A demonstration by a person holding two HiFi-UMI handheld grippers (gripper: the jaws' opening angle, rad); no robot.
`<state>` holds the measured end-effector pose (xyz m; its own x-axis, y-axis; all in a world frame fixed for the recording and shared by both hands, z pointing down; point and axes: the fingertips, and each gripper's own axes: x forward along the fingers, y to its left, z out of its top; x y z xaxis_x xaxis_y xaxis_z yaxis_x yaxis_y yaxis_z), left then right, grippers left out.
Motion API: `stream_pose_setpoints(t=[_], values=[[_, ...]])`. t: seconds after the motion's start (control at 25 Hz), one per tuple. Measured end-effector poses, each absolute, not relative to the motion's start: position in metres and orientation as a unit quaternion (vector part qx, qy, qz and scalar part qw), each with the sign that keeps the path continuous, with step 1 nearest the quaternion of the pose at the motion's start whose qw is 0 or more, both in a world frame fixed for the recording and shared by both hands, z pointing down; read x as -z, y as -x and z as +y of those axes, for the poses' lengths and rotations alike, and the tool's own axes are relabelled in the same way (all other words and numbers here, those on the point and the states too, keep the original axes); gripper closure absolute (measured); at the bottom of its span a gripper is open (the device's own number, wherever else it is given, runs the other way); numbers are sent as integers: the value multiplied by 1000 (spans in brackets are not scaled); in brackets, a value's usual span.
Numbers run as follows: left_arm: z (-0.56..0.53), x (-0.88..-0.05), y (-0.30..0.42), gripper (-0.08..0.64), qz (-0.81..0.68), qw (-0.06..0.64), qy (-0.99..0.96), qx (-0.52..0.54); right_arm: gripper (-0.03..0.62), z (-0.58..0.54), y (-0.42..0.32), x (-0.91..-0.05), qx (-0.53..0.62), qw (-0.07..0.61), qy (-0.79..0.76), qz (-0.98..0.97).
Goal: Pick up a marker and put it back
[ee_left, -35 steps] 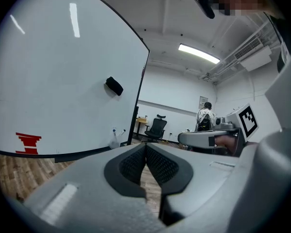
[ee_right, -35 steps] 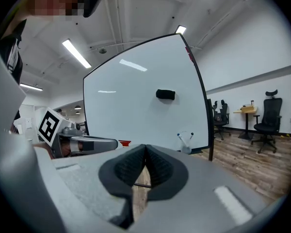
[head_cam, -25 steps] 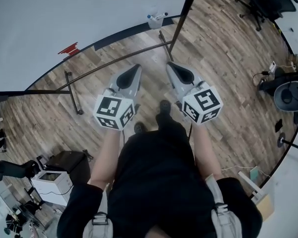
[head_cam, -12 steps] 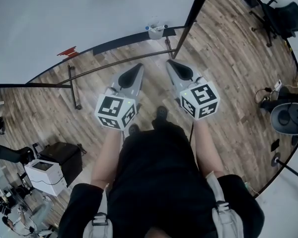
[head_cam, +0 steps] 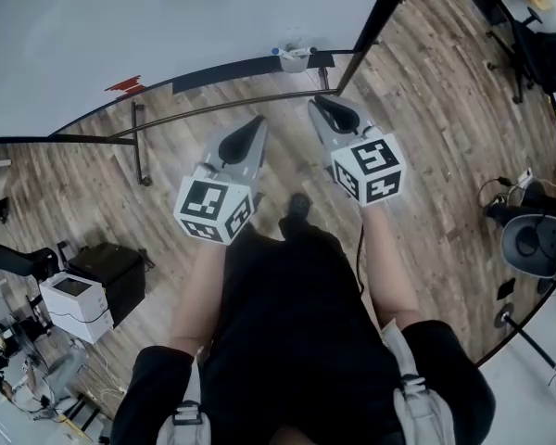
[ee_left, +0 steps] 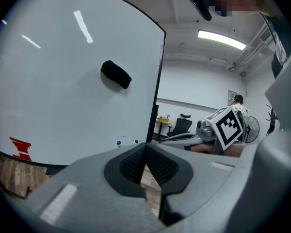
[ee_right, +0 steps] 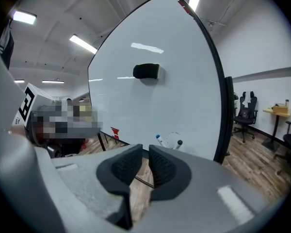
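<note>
Markers, one with a blue cap (ee_right: 159, 140) and one with a black cap (ee_right: 178, 143), stand in a clear cup (head_cam: 295, 57) on the whiteboard's (head_cam: 120, 26) lower edge. Both grippers hover over the wooden floor, pointing at the board and well short of the cup. My left gripper (head_cam: 256, 124) is shut, its pads meeting with nothing between them (ee_left: 146, 147). My right gripper (head_cam: 321, 106) has its jaws opening; a narrow gap shows between the pads (ee_right: 145, 150) and nothing is in it.
A black eraser (ee_right: 146, 71) sticks high on the board, and a red mark (head_cam: 125, 85) is near its bottom left. The board's metal stand bars (head_cam: 139, 156) cross the floor ahead. A printer (head_cam: 72, 302) sits at left and office chairs (head_cam: 530, 239) at right.
Both grippers have shifted slightly forward toward the whiteboard, the right one more. The head view has tilted so the board's lower edge and cup sit farther from the grippers.
</note>
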<state>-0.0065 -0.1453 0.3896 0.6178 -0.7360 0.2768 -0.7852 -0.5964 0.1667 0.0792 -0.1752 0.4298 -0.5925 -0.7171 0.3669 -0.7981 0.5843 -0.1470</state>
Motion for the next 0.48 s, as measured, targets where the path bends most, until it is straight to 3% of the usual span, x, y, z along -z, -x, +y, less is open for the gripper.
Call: stream_pose_setpoints(t=[0.48], values=[[-155, -393, -9, 549, -444, 144, -880, -90, 495, -241, -109, -466, -138, 157, -471, -857]])
